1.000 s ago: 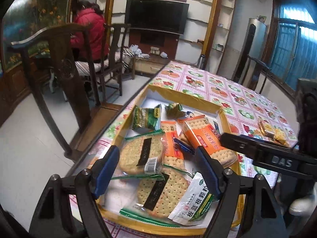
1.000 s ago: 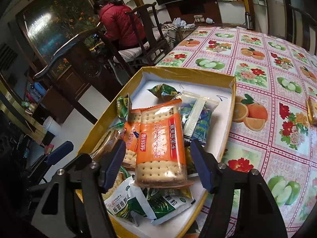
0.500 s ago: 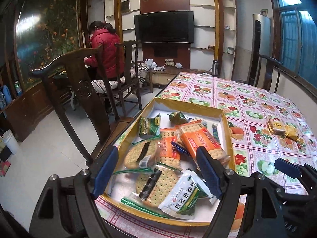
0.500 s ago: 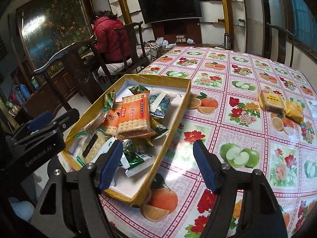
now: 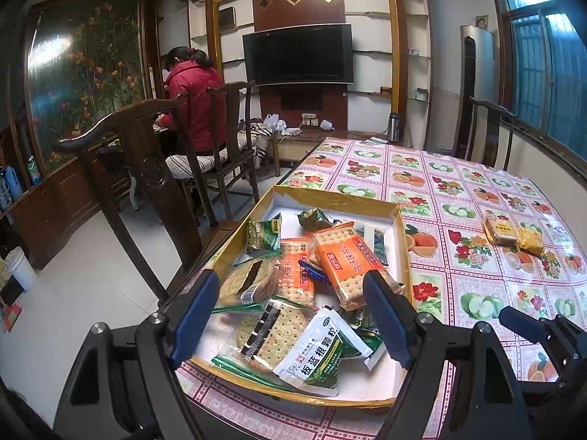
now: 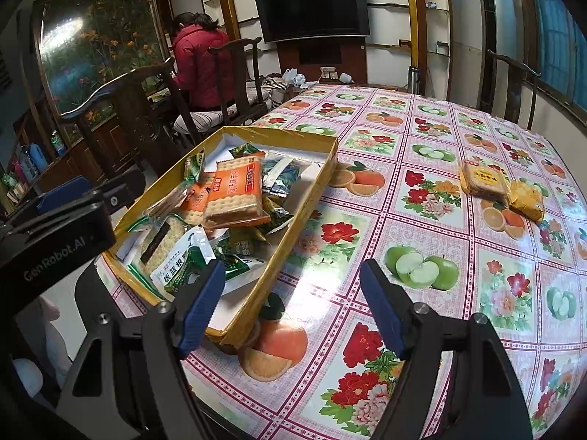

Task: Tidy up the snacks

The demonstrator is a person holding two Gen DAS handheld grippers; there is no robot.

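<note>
A shallow yellow box on the table's near left holds several snack packs. An orange cracker pack lies on top, with a white-green sachet nearest me. Two loose snacks lie on the cloth at the right: a tan cake pack and a yellow wrapper. My left gripper is open and empty above the box's near end. My right gripper is open and empty over the cloth beside the box.
A fruit-and-flower tablecloth covers the table. Dark wooden chairs stand along its left side and another at the far end. A person in a red jacket sits at the back left. A TV hangs on the far wall.
Both grippers have pulled back and up from the box. The right gripper has swung to the right over the bare cloth, and the orange cracker pack lies in the box.
</note>
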